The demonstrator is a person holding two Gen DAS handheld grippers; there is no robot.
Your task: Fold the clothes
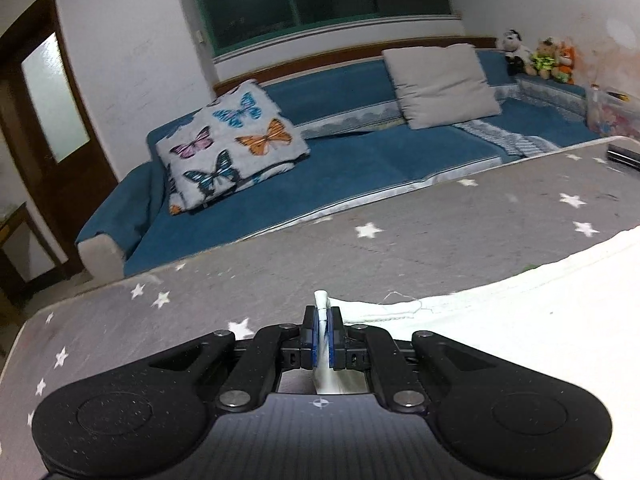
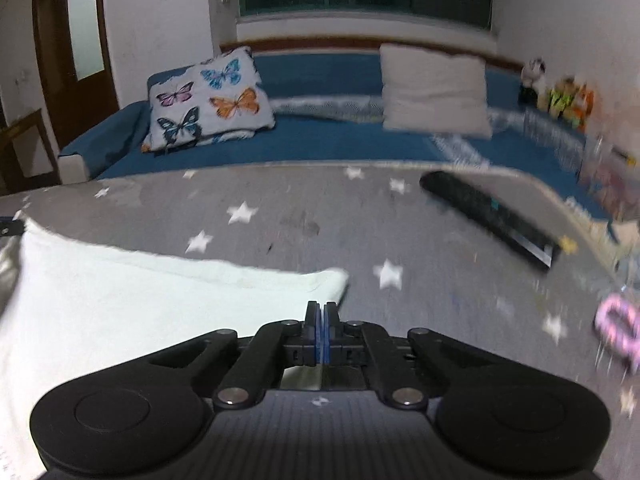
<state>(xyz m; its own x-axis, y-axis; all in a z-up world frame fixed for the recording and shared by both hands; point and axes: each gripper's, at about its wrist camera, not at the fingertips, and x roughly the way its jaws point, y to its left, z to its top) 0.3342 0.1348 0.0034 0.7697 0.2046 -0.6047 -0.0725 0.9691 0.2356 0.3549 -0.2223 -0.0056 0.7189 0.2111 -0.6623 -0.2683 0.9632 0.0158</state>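
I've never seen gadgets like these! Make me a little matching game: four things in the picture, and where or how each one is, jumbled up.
Things:
1. white garment
2. butterfly pillow
3. remote control
4. left gripper

Places or states:
A. leaning at the sofa's left end
B. lying on the star-patterned cover, right side
C. pinched shut on white fabric
D. spread on the star-patterned cover

Pairs: 1-D, 2-A, 3-B, 4-C

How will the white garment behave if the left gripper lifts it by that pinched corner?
Likely floppy: the white garment lies flat and the corner bunches between the left gripper pads. Probably light, thin cloth. It may drag across the star-print table cover rather than slide freely.
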